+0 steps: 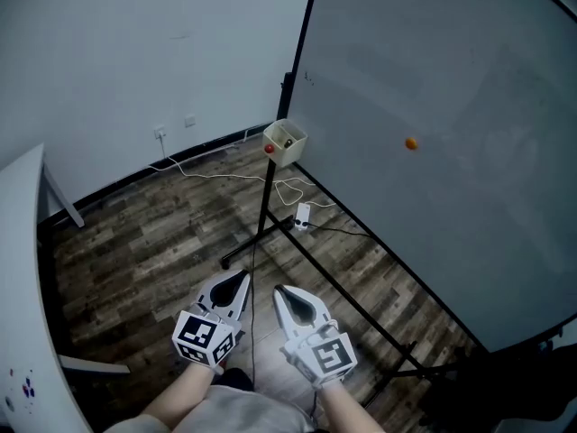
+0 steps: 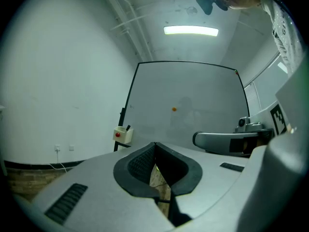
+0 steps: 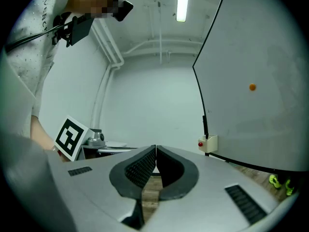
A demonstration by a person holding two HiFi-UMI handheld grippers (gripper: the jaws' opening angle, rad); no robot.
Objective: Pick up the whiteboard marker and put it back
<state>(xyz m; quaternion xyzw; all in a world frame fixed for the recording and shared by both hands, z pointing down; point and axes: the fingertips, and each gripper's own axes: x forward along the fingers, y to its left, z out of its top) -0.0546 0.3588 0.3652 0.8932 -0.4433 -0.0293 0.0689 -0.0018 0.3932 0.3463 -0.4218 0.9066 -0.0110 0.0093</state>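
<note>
Both are down low at 6 o'clock in the head view, side by side and close but not touching. The left hand-held gripper (image 1: 242, 280) angles up toward 1 o'clock and the right hand-held gripper (image 1: 280, 291) toward 11, so the tips lean in at each other. Jaws on both are pressed together with nothing between them. The left forearm (image 1: 180, 402) and right forearm (image 1: 347, 415) come in from the bottom edge.

Head view steeply downward; 2 low gripper views toward shared whiteboard (image 1: 433, 106).
</note>
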